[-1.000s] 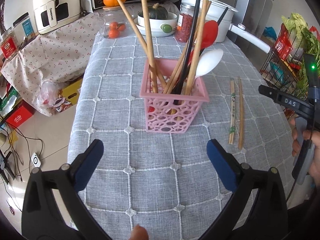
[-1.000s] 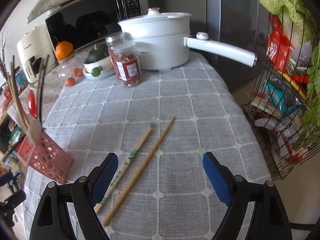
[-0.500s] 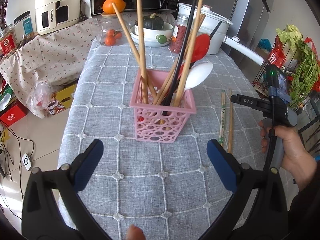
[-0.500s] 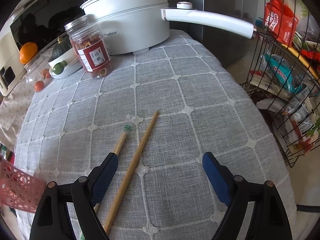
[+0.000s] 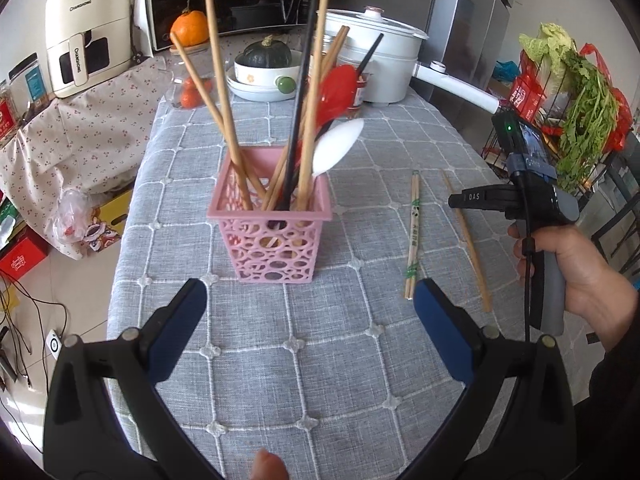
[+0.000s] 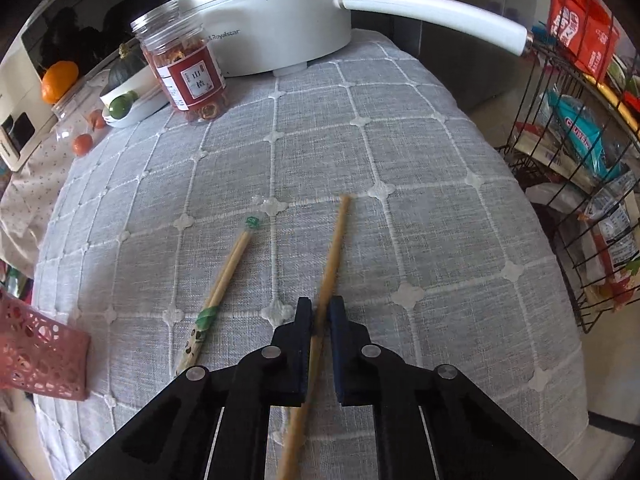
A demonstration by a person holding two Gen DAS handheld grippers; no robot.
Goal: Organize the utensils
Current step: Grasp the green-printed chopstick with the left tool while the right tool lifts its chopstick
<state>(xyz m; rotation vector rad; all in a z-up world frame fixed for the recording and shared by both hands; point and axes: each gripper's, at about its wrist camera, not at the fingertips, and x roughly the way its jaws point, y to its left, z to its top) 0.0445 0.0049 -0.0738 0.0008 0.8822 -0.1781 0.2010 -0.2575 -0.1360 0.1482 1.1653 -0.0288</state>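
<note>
On table: right gripper (image 6: 320, 316) clamps single chopstick (image 6: 334, 248); left gripper (image 5: 306, 300) spread wide before pink basket (image 5: 272, 248).

A utensil basket (image 5: 276, 236) stood on the surface (image 5: 340, 380), near its middle, with chopsticks (image 5: 224, 92) and spoons (image 5: 338, 148) upright in it. To its right lay a wrapped chopstick pair (image 5: 413, 232), and just right of that a single chopstick (image 6: 332, 264). At the far edge stood a pot (image 6: 272, 20), with a jar (image 6: 184, 64) to its left.
</note>
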